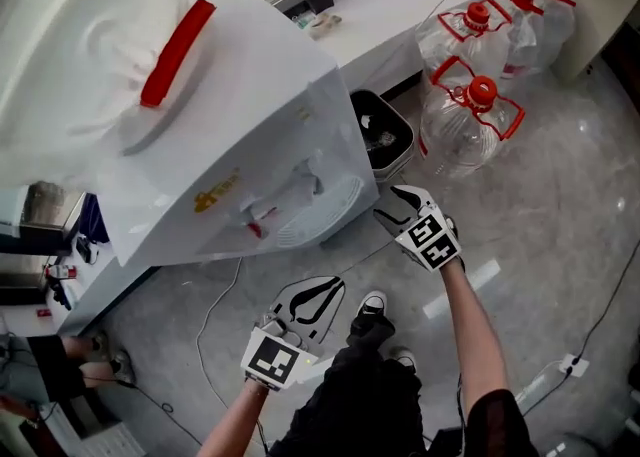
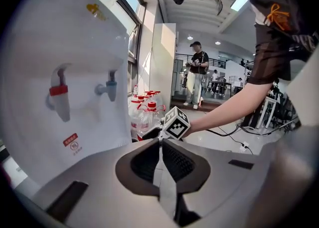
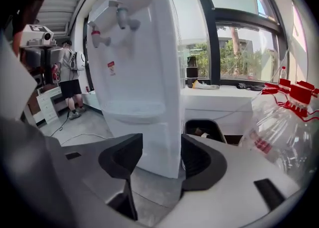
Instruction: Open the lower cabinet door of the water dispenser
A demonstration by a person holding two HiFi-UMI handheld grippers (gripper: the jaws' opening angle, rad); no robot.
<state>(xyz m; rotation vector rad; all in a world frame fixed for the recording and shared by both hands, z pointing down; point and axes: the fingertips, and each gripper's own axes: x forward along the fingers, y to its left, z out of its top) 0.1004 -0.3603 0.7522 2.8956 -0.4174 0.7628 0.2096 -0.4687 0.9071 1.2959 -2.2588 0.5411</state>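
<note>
The white water dispenser [image 1: 250, 135] stands tall below me, with a large bottle on top. Its red tap [image 2: 58, 91] and blue tap [image 2: 110, 87] show in the left gripper view. The lower cabinet front [image 3: 152, 139] under the drip tray [image 3: 130, 111] shows only in the right gripper view; the dispenser's overhang hides it in the head view. My right gripper [image 1: 392, 205] [image 3: 160, 144] hangs open and empty, low beside the dispenser's front right corner and apart from it. My left gripper [image 1: 325, 290] [image 2: 160, 141] is shut on nothing, farther back above the floor.
A black bin [image 1: 383, 132] [image 3: 202, 128] sits on the floor right of the dispenser. Several large water bottles [image 1: 470, 115] [image 3: 281, 122] with red caps stand beyond it. A white cable [image 1: 215, 310] trails over the grey floor. A person [image 2: 195, 75] stands far off.
</note>
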